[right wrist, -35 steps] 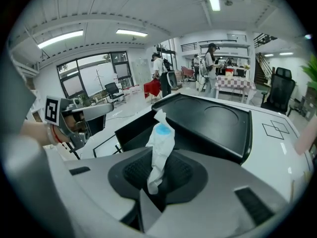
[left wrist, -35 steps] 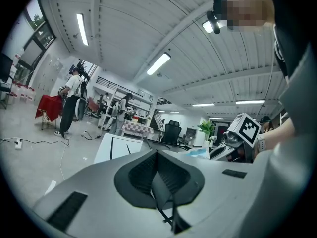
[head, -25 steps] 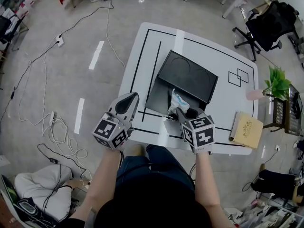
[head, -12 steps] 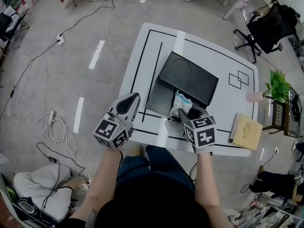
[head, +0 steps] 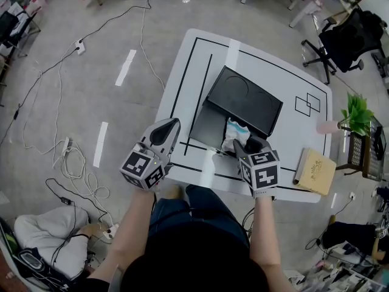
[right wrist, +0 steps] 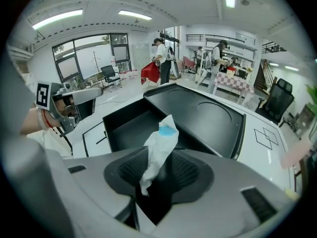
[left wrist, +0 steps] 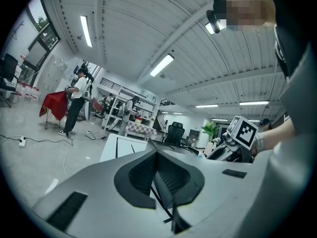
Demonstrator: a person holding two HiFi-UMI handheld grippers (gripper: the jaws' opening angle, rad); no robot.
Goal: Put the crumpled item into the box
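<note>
The crumpled item (head: pixel 234 131) is a white wad with a blue patch. It sits at the near right corner of the open black box (head: pixel 208 126), whose lid (head: pixel 246 99) leans back behind it. My right gripper (head: pixel 243 145) hovers at that corner. In the right gripper view the crumpled item (right wrist: pixel 161 143) stands loosely between the jaws of the right gripper (right wrist: pixel 156 182), which are opening with a dark gap beside it. My left gripper (head: pixel 168 128) is held off the table's front left, jaws shut on nothing, as the left gripper (left wrist: pixel 157 157) view confirms.
The box stands on a white table (head: pixel 182 78) with black lines. A tan book (head: pixel 316 169) lies at its right front corner. A potted plant (head: pixel 355 108) and an office chair (head: pixel 346 32) stand to the right. Cables (head: pixel 67 163) lie on the floor at left.
The right gripper's jaws have spread apart. The crumpled item has sunk from above the box's rim down toward its near right corner. The left gripper has stayed put.
</note>
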